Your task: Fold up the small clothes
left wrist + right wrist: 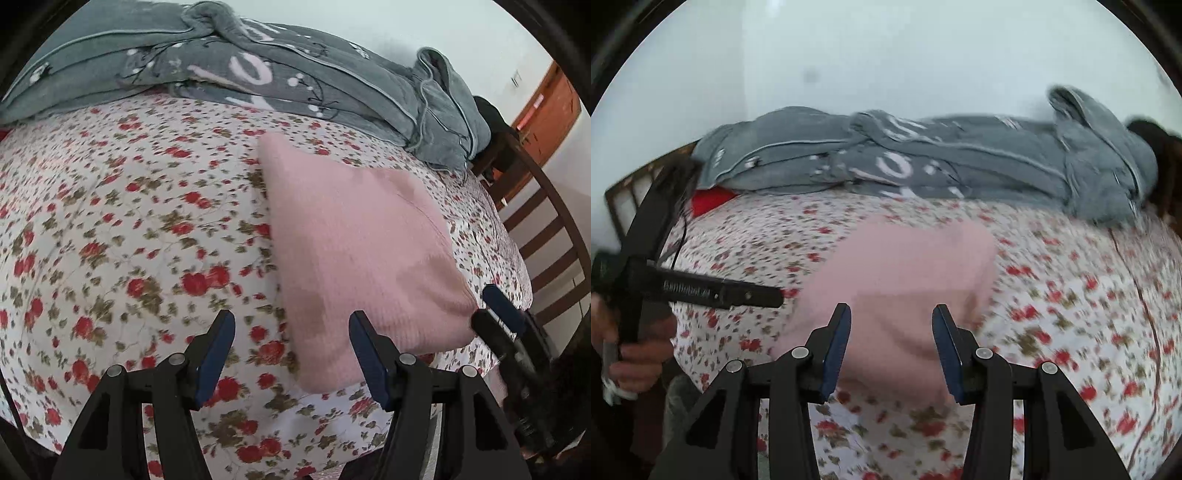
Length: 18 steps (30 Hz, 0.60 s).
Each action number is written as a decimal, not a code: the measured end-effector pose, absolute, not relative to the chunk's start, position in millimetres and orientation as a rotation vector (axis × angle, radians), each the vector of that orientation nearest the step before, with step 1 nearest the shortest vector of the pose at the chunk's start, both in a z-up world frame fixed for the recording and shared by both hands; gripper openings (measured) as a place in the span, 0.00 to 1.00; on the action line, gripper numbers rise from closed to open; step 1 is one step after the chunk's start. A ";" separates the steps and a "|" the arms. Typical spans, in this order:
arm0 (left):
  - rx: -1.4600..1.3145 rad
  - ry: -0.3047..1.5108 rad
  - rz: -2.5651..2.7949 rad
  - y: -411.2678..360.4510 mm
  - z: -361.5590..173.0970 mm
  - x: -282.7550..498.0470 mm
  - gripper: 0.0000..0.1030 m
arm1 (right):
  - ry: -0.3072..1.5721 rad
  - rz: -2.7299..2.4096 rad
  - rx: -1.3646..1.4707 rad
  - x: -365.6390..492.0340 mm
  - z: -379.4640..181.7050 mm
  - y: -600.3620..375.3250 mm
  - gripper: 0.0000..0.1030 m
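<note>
1. The task item, a folded pink knitted garment (354, 251), lies flat on a white bedsheet printed with red flowers (110, 229), toward the right half of the bed as the left wrist camera sees it.
2. The left gripper (291, 325) stands with its jaws wide apart and holds nothing. Its right blue-padded finger overlaps the near lower part of the garment in that view; its left finger is over bare sheet. Whether the right finger touches the cloth cannot be told.
3. The right gripper (891, 321) also stands with jaws spread and nothing between them. In its own camera the near edge of the pink knitted garment (897, 273) lies directly ahead and spans the gap between the fingers. The picture is motion-blurred, so contact cannot be told.
4. From the left wrist view the right gripper (491, 306) appears at the garment's near right corner, just beside or touching it.
5. A crumpled grey blanket with white lettering (258, 70) lies along the far edge of the bed, well apart from the garment.
6. A dark wooden slatted bed frame (546, 229) borders the bed on the right of the left wrist view.
</note>
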<state>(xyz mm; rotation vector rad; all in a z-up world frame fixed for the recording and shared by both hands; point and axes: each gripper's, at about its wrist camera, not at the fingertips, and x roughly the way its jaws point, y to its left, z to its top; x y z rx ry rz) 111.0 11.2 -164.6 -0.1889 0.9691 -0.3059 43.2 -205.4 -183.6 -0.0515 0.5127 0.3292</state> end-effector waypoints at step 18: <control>-0.161 0.948 -0.373 2.5 -166.6 116.4 0.60 | 0.604 0.213 -0.111 68.2 -220.7 -220.8 0.33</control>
